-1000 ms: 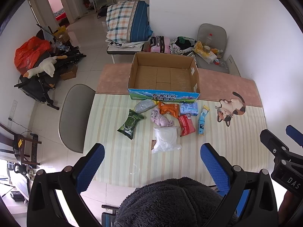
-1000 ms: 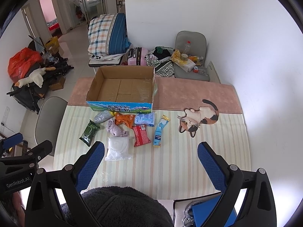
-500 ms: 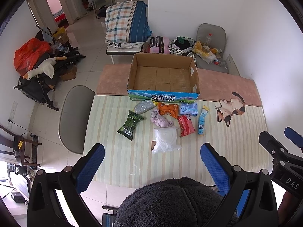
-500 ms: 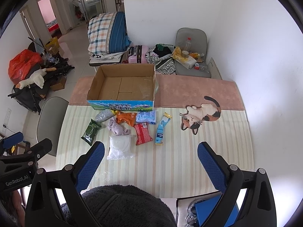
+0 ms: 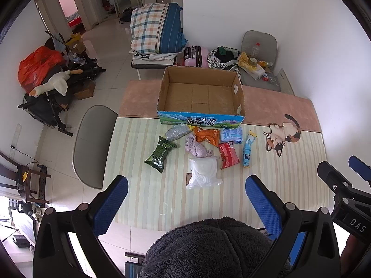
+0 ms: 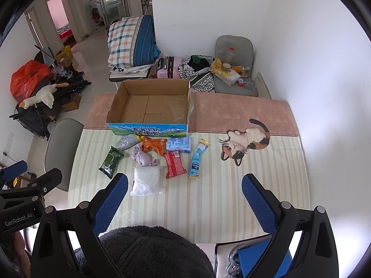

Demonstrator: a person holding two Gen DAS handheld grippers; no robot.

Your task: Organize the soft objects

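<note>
An open, empty cardboard box (image 5: 200,97) (image 6: 150,106) stands at the far middle of the table. In front of it lie several soft packs: a green pack (image 5: 160,154) (image 6: 110,161), a clear bag of beads (image 5: 177,131), a lilac cloth (image 5: 197,148) (image 6: 143,156), an orange pack (image 5: 207,135), a red pack (image 5: 228,155) (image 6: 174,164), pale blue tissues (image 5: 231,135), a blue tube pack (image 5: 248,149) (image 6: 198,158) and a white bag (image 5: 203,173) (image 6: 147,180). My left gripper (image 5: 185,202) and right gripper (image 6: 184,200) are open and empty, held high above the near table edge.
A cat-shaped mat (image 5: 281,136) (image 6: 245,141) lies at the table's right. A grey chair (image 5: 92,143) stands at the left side. A dark fleece hat (image 5: 208,247) fills the bottom of both views. A wall is close on the right.
Both views have shifted only slightly; the grippers stay open and nothing on the table has moved.
</note>
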